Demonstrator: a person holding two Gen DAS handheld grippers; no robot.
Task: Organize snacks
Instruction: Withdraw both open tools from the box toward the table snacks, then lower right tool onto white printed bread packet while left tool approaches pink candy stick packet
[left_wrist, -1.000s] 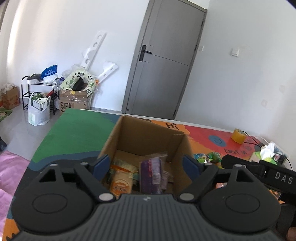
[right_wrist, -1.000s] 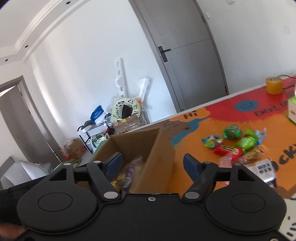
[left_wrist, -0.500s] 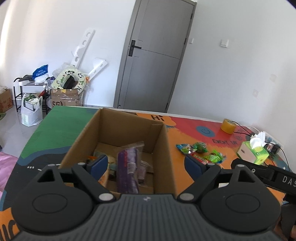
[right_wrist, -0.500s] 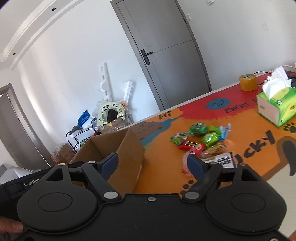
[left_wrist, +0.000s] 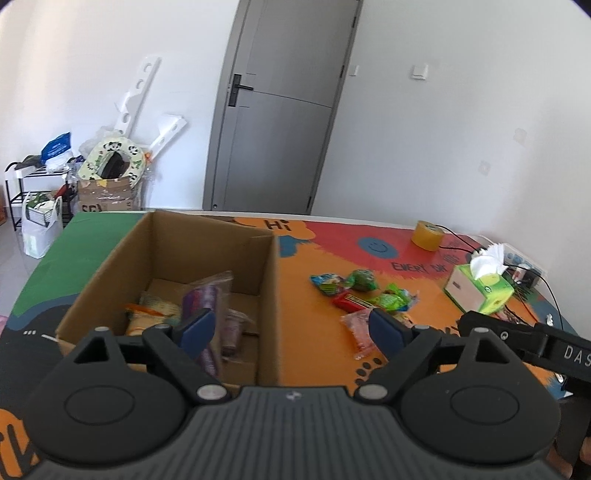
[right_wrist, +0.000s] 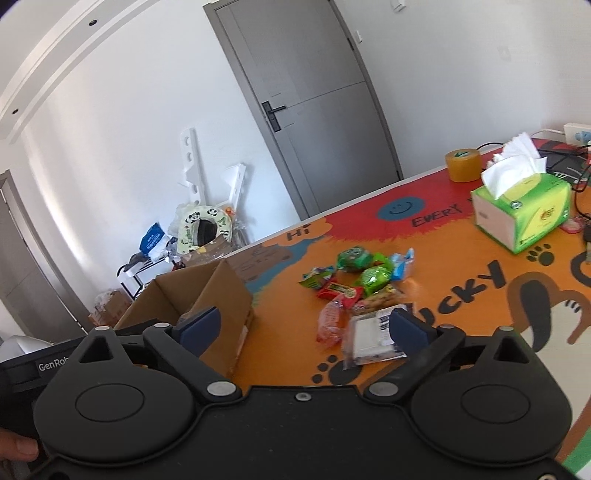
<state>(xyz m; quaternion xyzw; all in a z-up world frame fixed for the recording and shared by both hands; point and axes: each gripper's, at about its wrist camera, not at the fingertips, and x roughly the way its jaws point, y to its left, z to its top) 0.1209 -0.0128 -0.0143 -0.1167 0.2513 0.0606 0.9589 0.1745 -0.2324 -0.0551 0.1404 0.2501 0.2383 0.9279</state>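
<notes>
An open cardboard box (left_wrist: 166, 251) stands on the colourful table mat and holds a purple pack (left_wrist: 203, 299), a yellow-orange pack (left_wrist: 151, 314) and other wrappers. To its right lies a loose pile of snacks (left_wrist: 365, 295), green, red and pink wrappers. My left gripper (left_wrist: 290, 330) is open and empty above the box's right wall. My right gripper (right_wrist: 303, 328) is empty, its jaws opening, over the near edge of the snack pile (right_wrist: 354, 280). A clear pack with a white label (right_wrist: 369, 339) lies on the mat by its right finger. The box (right_wrist: 221, 295) is at its left.
A green tissue box (right_wrist: 524, 210) and a roll of tape (right_wrist: 463, 165) sit at the table's far right, with cables behind them. The right tool's black body (left_wrist: 535, 339) shows in the left wrist view. A grey door and floor clutter are beyond the table.
Both views have swung right, from the box toward the snack pile. The right gripper's fingers have spread wider. The left gripper's fingers stand about as they were.
</notes>
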